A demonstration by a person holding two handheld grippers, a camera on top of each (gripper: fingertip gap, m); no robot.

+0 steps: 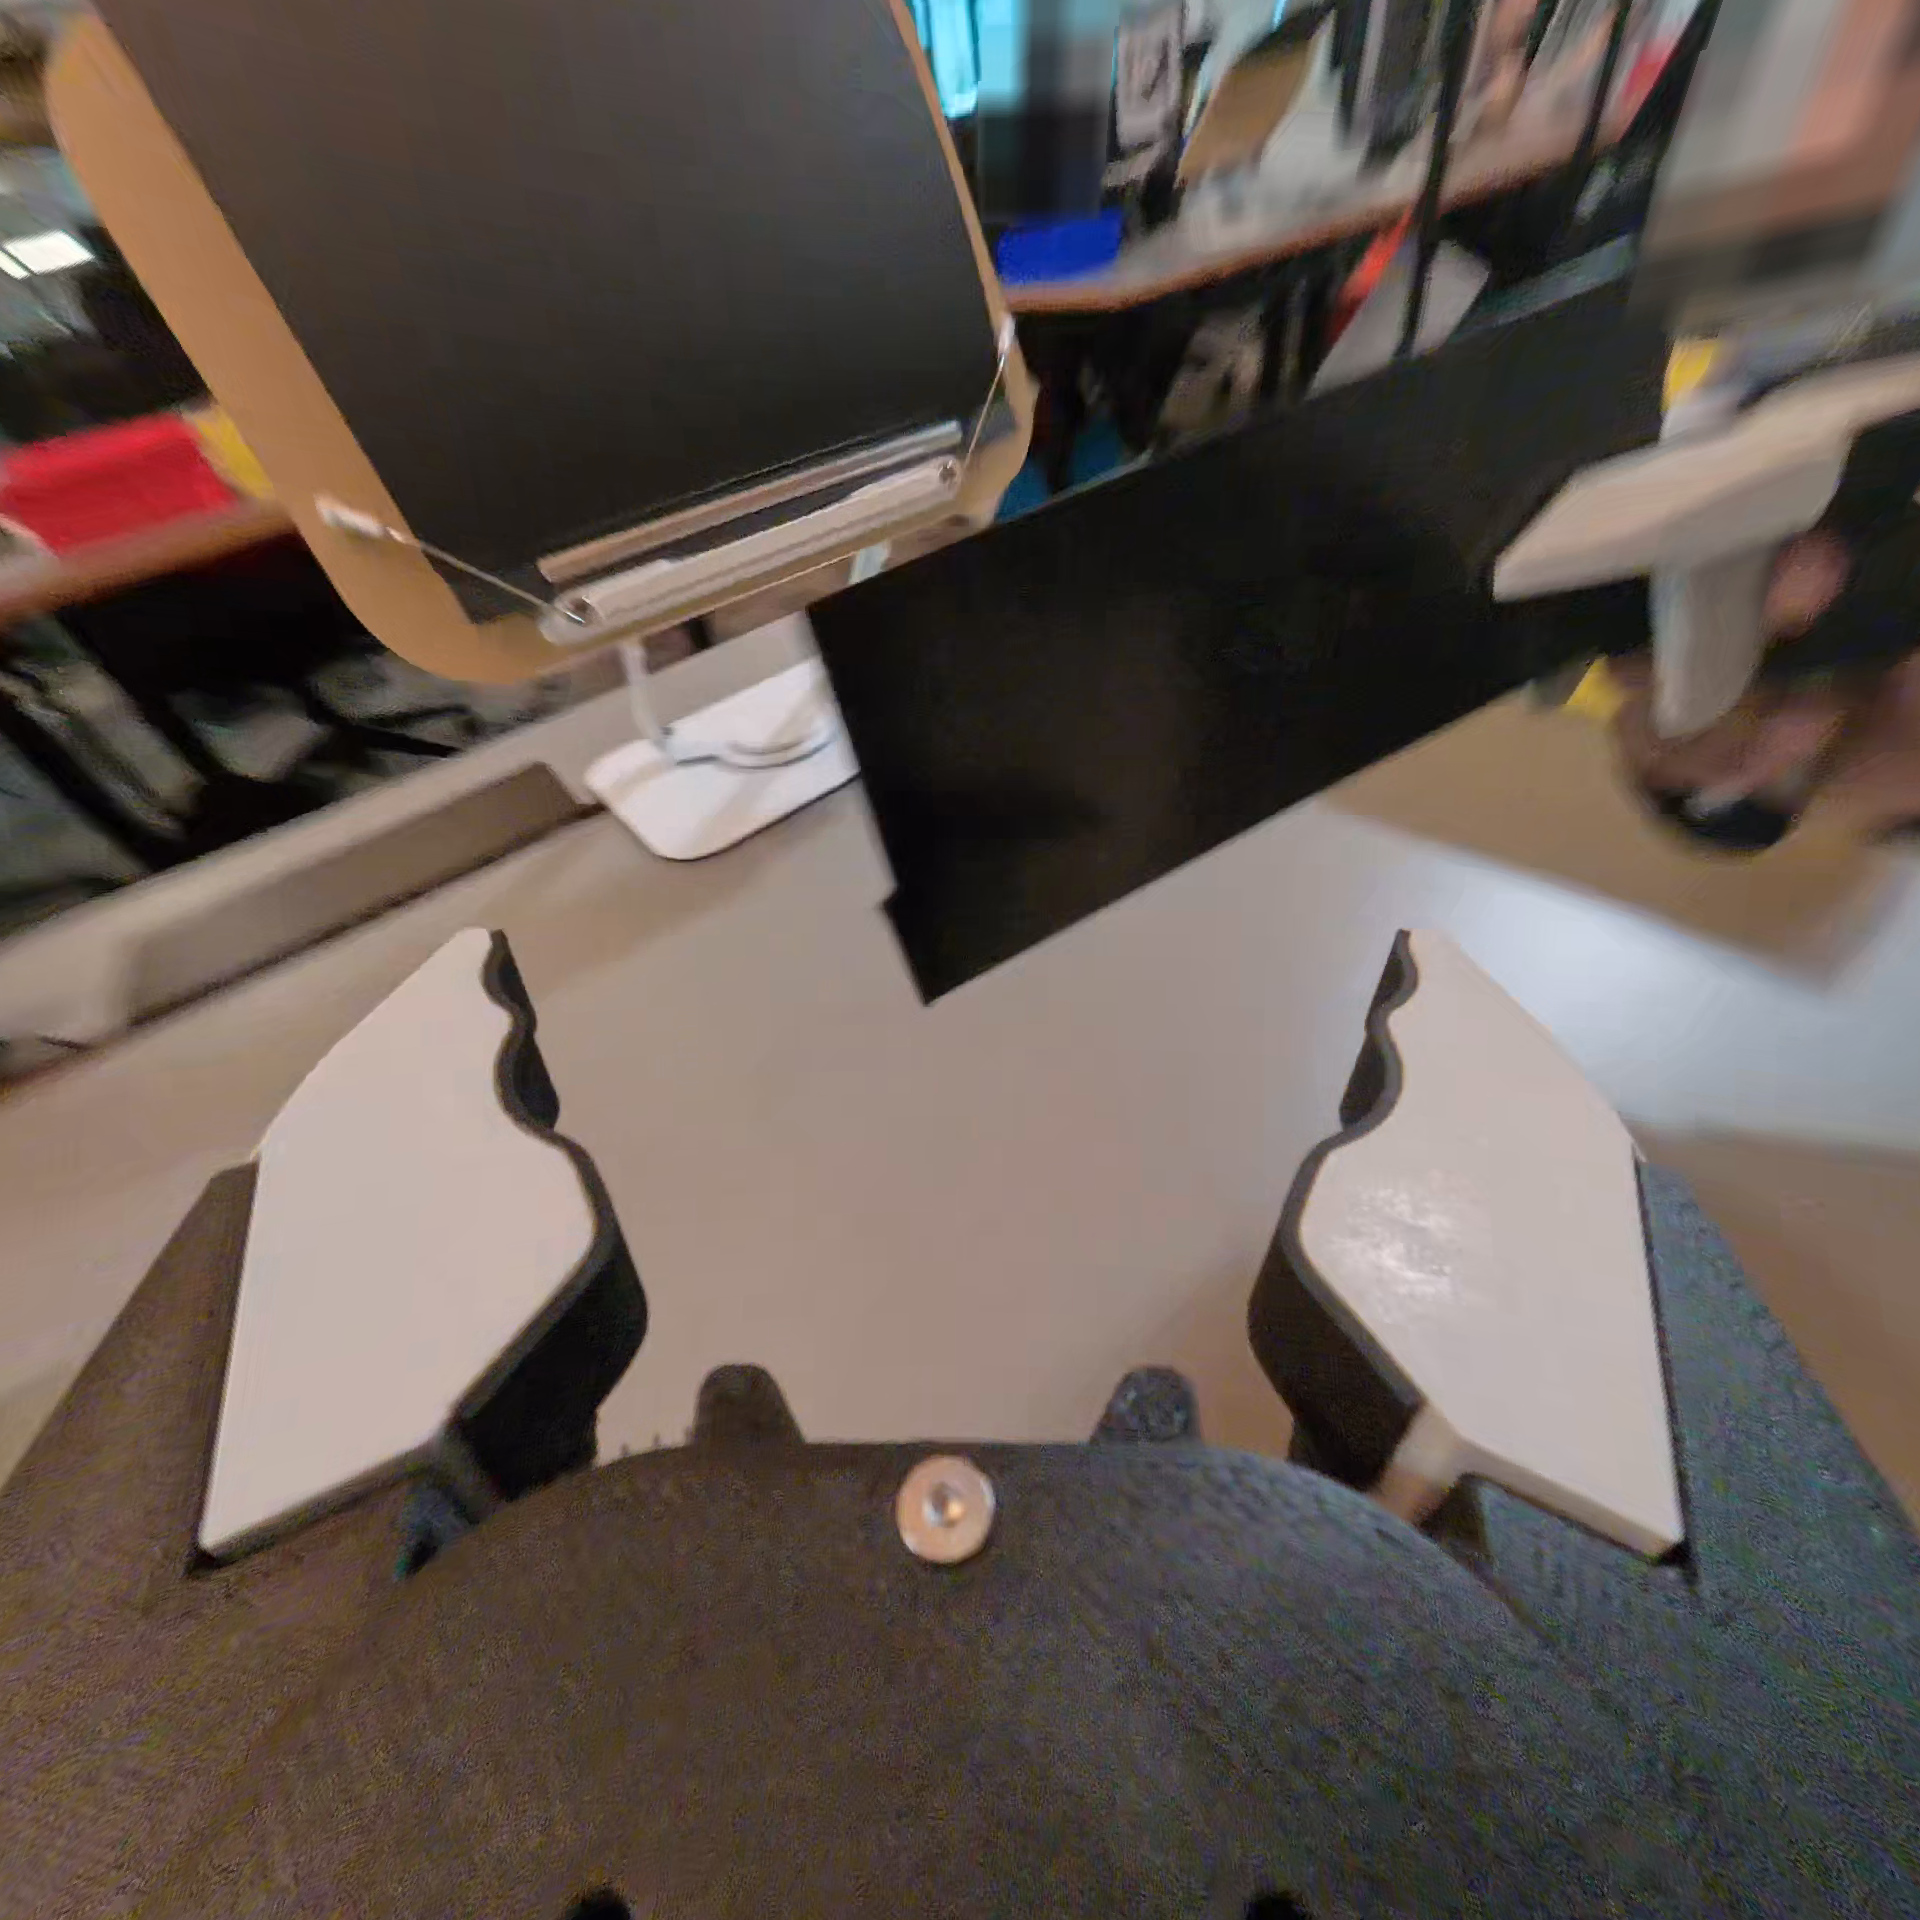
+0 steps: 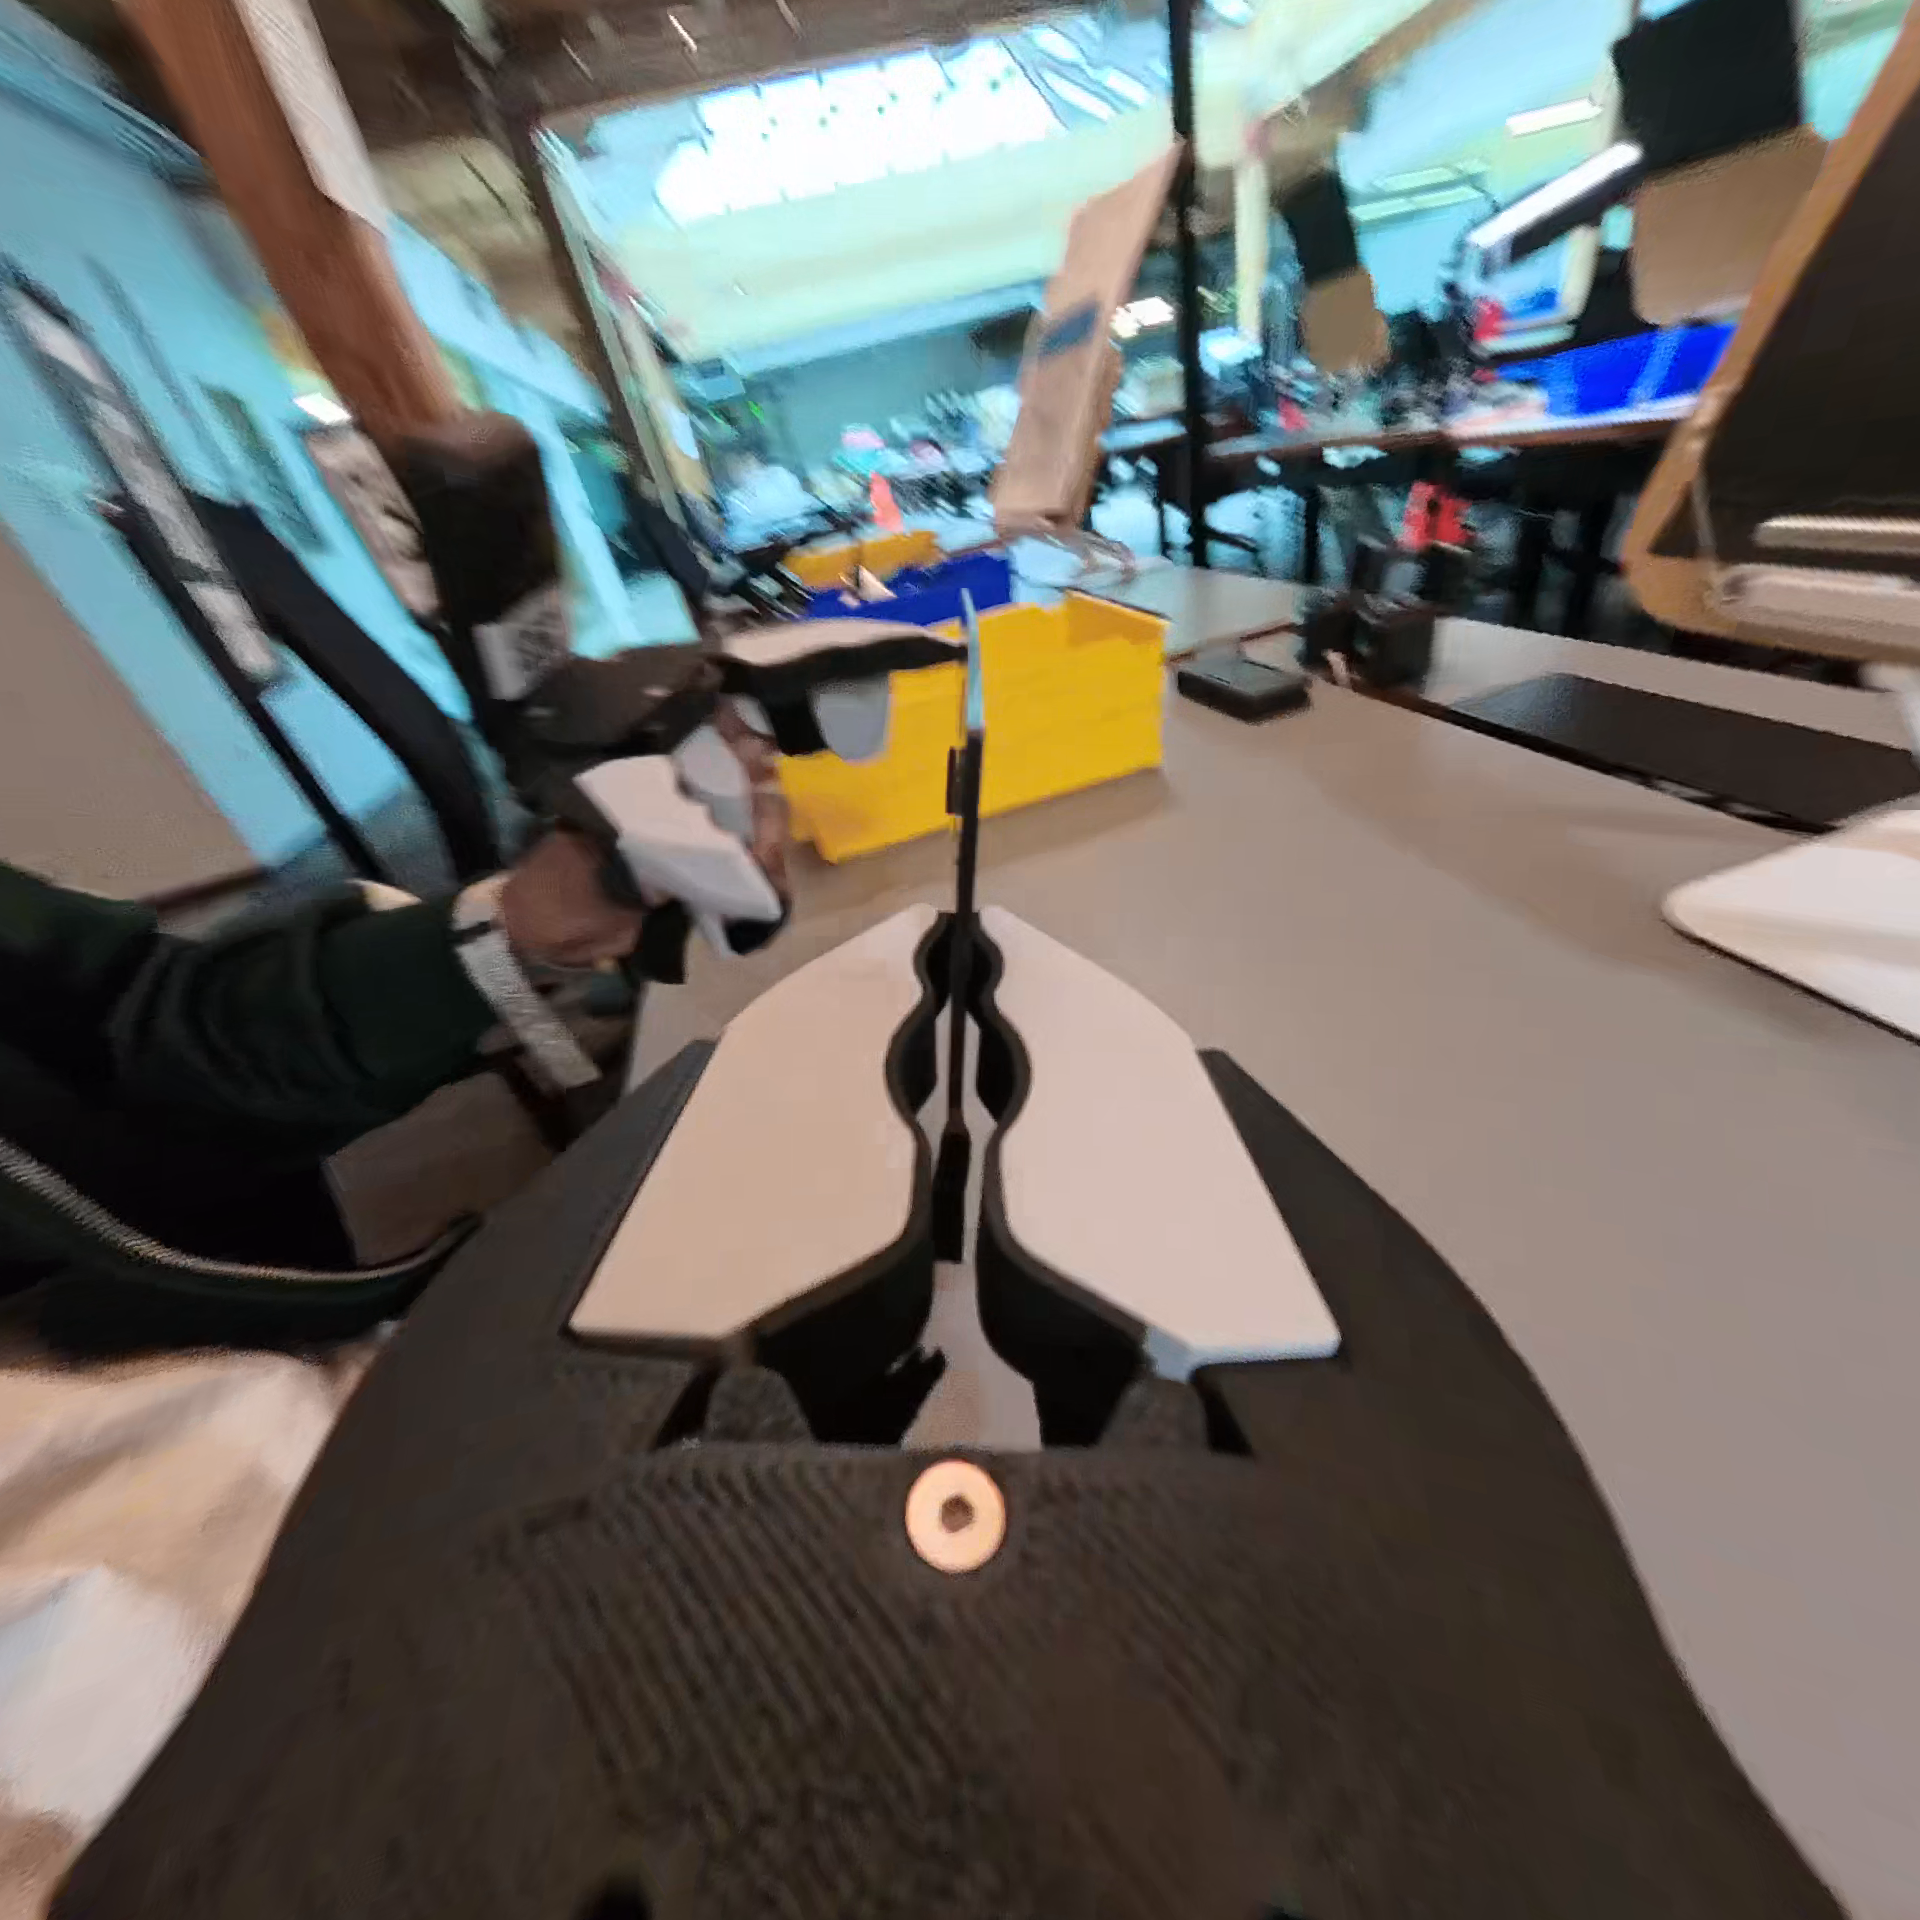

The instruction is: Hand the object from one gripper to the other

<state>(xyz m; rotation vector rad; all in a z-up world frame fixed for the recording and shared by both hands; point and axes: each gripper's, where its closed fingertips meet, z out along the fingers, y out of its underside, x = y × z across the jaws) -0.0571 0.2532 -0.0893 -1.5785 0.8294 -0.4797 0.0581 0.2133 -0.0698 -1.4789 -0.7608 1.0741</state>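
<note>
A thin flat black plate [image 1: 1195,686] hangs in the air over the grey table. In the right wrist view I see it edge-on [image 2: 964,831], clamped between my right gripper's [image 2: 961,920] white fingers. In the left wrist view my right gripper [image 1: 1621,530] holds the plate's far right end. My left gripper [image 1: 951,940] is open and empty, with the plate's lower left corner just beyond and between its fingertips, not touching. In the right wrist view my left gripper [image 2: 831,696] is open to the left of the plate's far end.
A monitor with a tan frame [image 1: 540,312] stands on a white base [image 1: 717,769] on the grey table [image 1: 831,1143]. A yellow bin [image 2: 1039,707] and a small black box [image 2: 1242,681] sit farther along the table. A person's dark sleeve [image 2: 208,1039] is at left.
</note>
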